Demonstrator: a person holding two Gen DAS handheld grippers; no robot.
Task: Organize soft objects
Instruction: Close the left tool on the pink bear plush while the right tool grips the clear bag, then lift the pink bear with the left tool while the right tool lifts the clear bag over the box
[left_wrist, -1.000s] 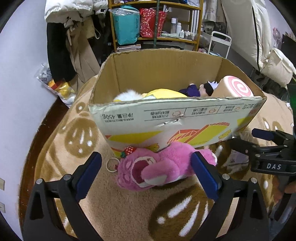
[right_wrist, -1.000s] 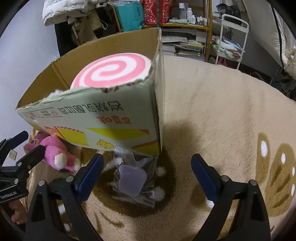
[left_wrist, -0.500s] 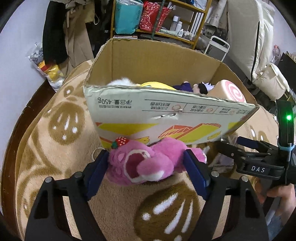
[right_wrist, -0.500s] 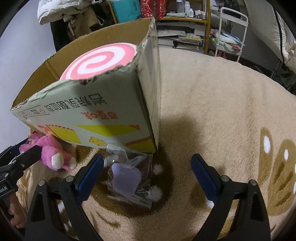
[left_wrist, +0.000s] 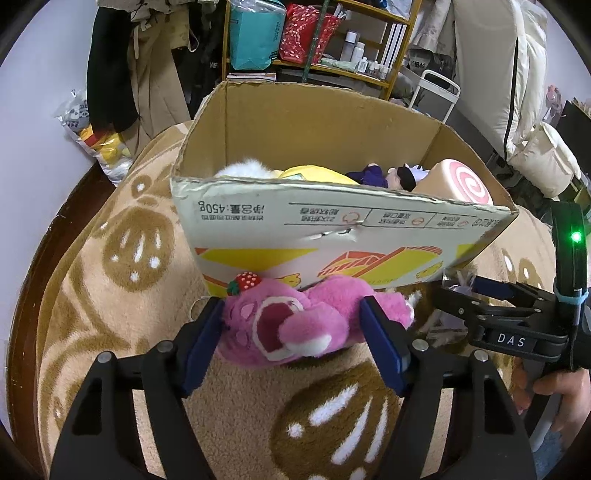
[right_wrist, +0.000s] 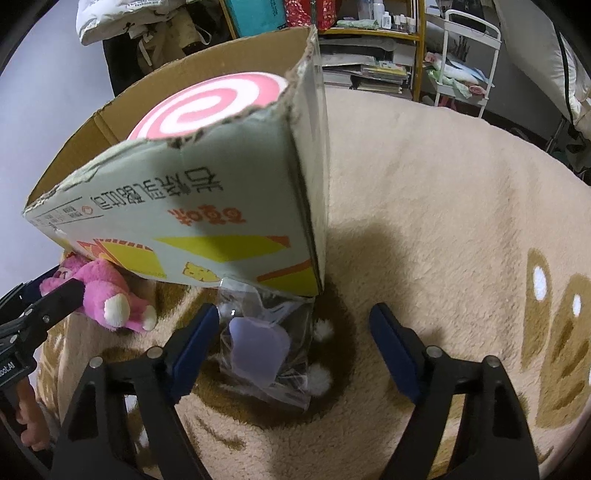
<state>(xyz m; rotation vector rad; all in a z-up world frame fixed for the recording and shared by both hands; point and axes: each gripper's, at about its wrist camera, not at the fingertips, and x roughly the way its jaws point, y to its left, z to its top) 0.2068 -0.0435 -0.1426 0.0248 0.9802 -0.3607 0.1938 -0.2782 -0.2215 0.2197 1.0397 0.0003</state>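
Observation:
A pink plush bear (left_wrist: 295, 325) with a strawberry charm lies on the rug against the front of a cardboard box (left_wrist: 332, 236). My left gripper (left_wrist: 295, 336) has its blue pads touching the bear's two sides. The bear also shows in the right wrist view (right_wrist: 107, 295). A clear plastic bag with a lilac soft item (right_wrist: 262, 343) lies at the box corner. My right gripper (right_wrist: 291, 339) is open around it, left pad touching the bag, right pad well clear. The box (right_wrist: 207, 206) holds a pink swirl cushion (right_wrist: 210, 103) and other plush toys.
A beige rug with brown paw prints (left_wrist: 110, 280) covers the floor. Shelves with bags and bottles (left_wrist: 317, 40) stand behind the box, hanging clothes (left_wrist: 147, 74) at left, a white cart (right_wrist: 465, 48) at right. The right gripper shows in the left view (left_wrist: 476, 295).
My left gripper moved forward and narrowed until its pads met the pink bear. My right gripper moved forward around the plastic bag and narrowed a little.

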